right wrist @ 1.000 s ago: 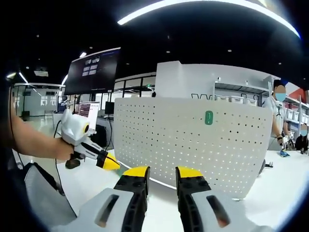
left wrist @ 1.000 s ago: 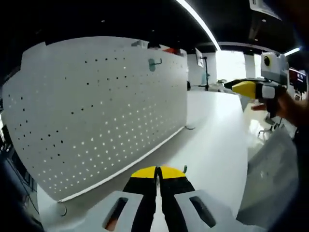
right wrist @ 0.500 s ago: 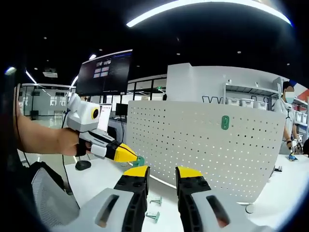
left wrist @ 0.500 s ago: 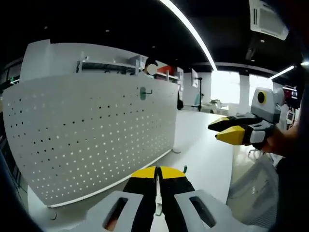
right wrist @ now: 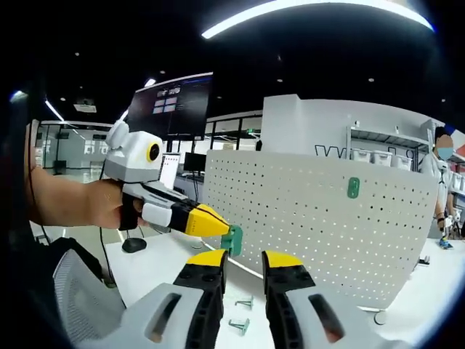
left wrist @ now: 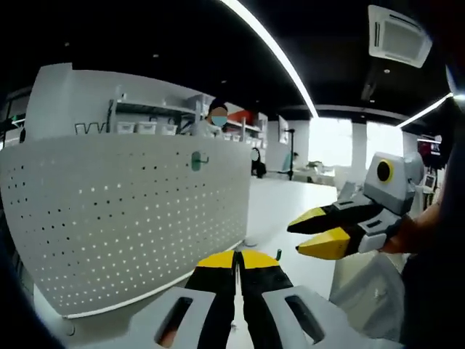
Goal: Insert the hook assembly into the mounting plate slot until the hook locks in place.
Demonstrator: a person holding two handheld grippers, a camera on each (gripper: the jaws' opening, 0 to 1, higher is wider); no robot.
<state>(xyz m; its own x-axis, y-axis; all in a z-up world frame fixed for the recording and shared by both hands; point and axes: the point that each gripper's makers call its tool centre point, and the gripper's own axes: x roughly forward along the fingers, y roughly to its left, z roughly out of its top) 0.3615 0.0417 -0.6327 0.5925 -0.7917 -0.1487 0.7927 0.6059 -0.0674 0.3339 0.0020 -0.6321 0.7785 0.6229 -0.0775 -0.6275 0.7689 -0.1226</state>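
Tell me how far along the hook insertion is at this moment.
Done: one green hook already sits on the pegboard. In hand: the left gripper is shut on a green hook assembly, held short of the board. Left: inserting it; two more hooks lie on the table. The right gripper is open.

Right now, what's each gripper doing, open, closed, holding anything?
Left gripper: closed on the green hook.
Right gripper: open, holding nothing.
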